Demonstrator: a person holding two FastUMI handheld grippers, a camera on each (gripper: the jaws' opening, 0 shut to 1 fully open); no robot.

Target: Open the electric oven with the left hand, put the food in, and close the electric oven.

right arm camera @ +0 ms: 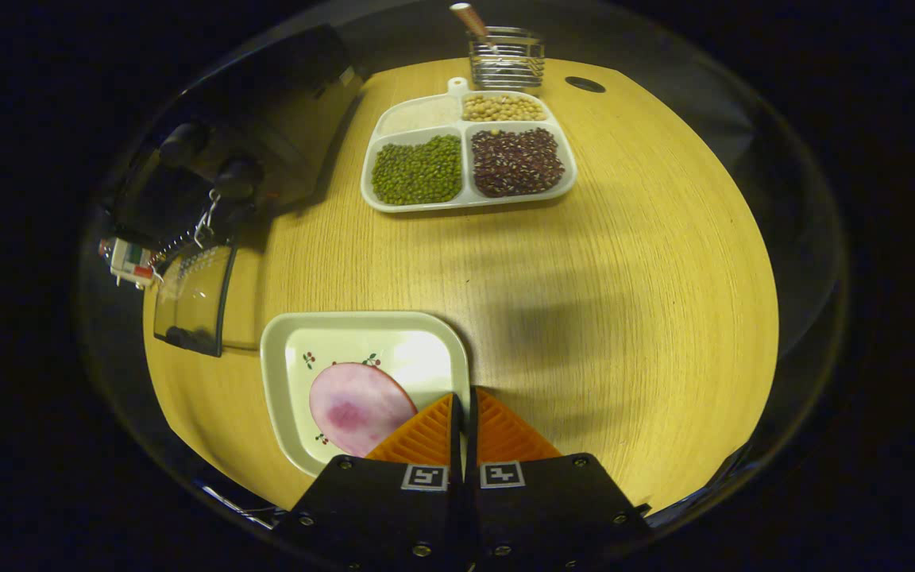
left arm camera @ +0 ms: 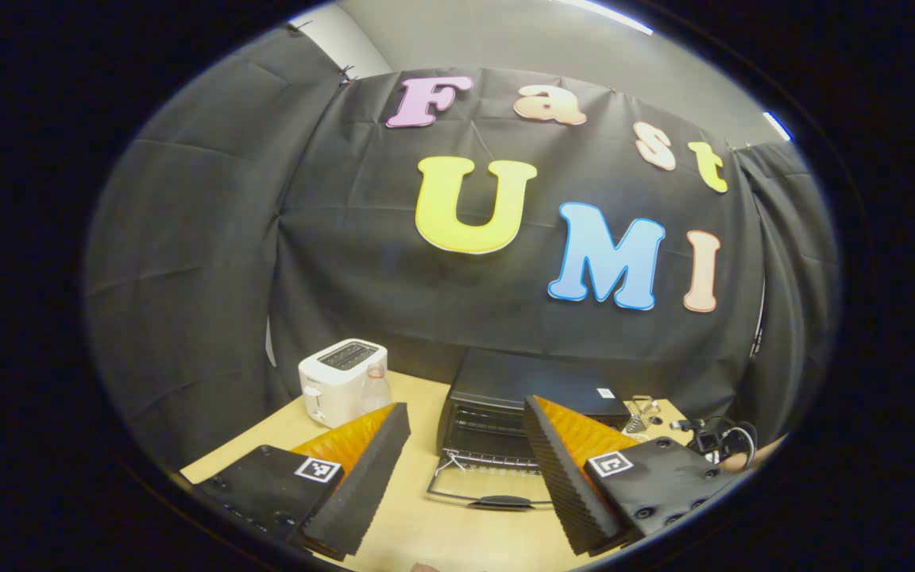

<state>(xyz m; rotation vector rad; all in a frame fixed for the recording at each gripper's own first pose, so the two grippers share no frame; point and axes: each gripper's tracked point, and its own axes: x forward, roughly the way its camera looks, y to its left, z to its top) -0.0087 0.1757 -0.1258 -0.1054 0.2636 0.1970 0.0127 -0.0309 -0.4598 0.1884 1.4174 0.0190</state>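
In the left gripper view the left claw (left arm camera: 465,445) is nearest, its two fingers spread wide apart with nothing between them, above the pale wooden table (left arm camera: 418,524). Just beyond it stands the black electric oven (left arm camera: 521,405), its glass door (left arm camera: 483,486) folded down flat onto the table with the handle toward the camera. A white two-slot toaster (left arm camera: 338,380) stands to the left of the oven, a small clear plastic bottle (left arm camera: 376,389) just beside it. A wire rack (left arm camera: 642,411) and some black cables (left arm camera: 716,438) sit to the right of the oven.

In the right gripper view the right claw (right arm camera: 464,425) has its fingers pressed together, tips over the rim of a square cream plate (right arm camera: 346,338) that carries a round pink slice of ham (right arm camera: 356,407); whether the tips pinch the plate's rim I cannot tell. Farther off lies a white divided tray of beans and grains (right arm camera: 467,147), and behind it a wire basket (right arm camera: 507,59). The oven with its lowered door is at the left edge.
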